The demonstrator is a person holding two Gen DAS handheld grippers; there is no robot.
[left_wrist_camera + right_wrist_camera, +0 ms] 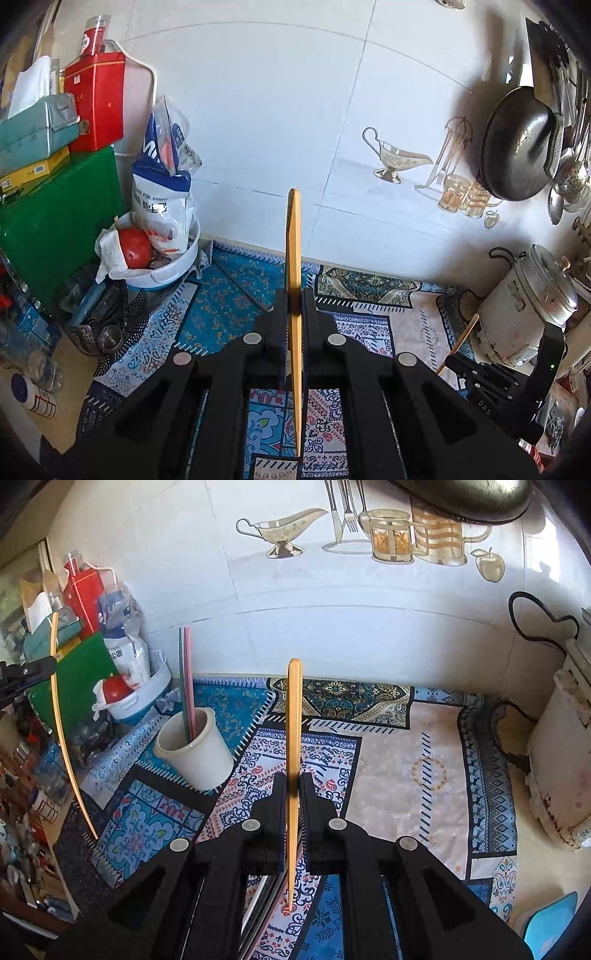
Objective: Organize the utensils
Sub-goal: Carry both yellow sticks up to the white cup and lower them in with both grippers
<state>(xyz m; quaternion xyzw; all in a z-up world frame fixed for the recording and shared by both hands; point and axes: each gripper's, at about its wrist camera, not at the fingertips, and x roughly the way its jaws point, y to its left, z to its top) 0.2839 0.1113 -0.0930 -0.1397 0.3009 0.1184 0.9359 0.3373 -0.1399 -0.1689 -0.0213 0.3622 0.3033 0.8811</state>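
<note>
My left gripper (294, 295) is shut on a yellow chopstick (293, 236) that stands upright between the jaws, above the patterned mat. My right gripper (293, 779) is shut on a second yellow chopstick (294, 716), also upright. A cream utensil cup (195, 753) stands on the mat to the left of the right gripper and holds a pink and a green chopstick (186, 672). The left gripper with its chopstick (59, 709) shows at the left edge of the right wrist view. The right gripper (458, 360) shows at the right of the left wrist view.
A white basin (166, 273) with a tomato and a bag sits at the back left beside a green board (55, 229) and red tin (96, 99). A rice cooker (524, 310) stands at the right, a wok (517, 144) hangs on the tiled wall. Clutter lines the left edge.
</note>
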